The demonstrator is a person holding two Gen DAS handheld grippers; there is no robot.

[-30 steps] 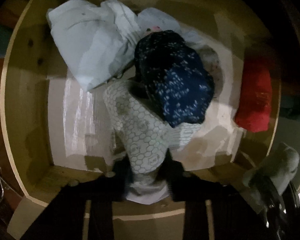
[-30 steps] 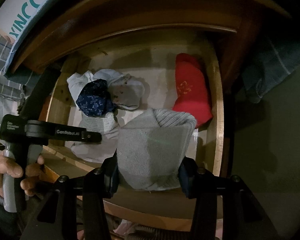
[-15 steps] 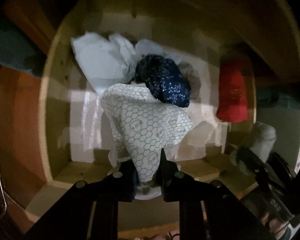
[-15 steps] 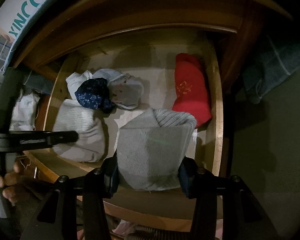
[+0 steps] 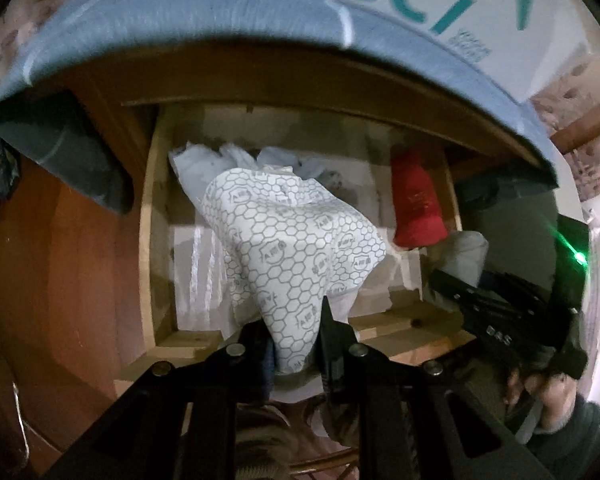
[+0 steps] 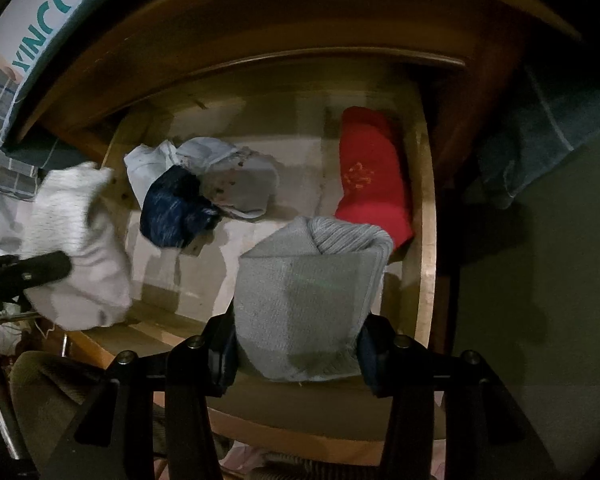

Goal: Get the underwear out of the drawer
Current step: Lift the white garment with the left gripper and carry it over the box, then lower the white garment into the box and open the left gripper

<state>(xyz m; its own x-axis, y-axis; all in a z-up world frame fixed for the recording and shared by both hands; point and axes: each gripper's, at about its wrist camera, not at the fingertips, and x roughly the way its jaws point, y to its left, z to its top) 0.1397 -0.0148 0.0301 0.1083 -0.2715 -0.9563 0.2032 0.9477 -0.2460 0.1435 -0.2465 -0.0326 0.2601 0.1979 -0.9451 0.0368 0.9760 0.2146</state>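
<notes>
Already both grippers carry a piece. The left gripper point(image 5: 294, 344) has its fingers pinched fully together on a narrow bunch of the white hexagon-print underwear point(image 5: 288, 248), which hangs over the near left part of the open drawer point(image 5: 146, 240). The right gripper point(image 6: 296, 350) has its fingers partly open but pressed on both sides of a folded grey garment point(image 6: 308, 300), held above the drawer's near right edge.

The likeliest trouble is on the left. Only a small tuck of fabric sits between the fingers, so a quick swing could let the cloth slide out and drop back into the drawer. Its loose lower folds hang low over the pale bundle point(image 5: 204, 172) at the far left and the dark blue piece point(image 6: 176, 212), and I judge they could drag one of these along or catch on the drawer's near wall.

A red garment point(image 6: 370, 176) lies at the far right, just beside the grey one. The two grippers are near each other, so crossing paths could knock either hold loose.
</notes>
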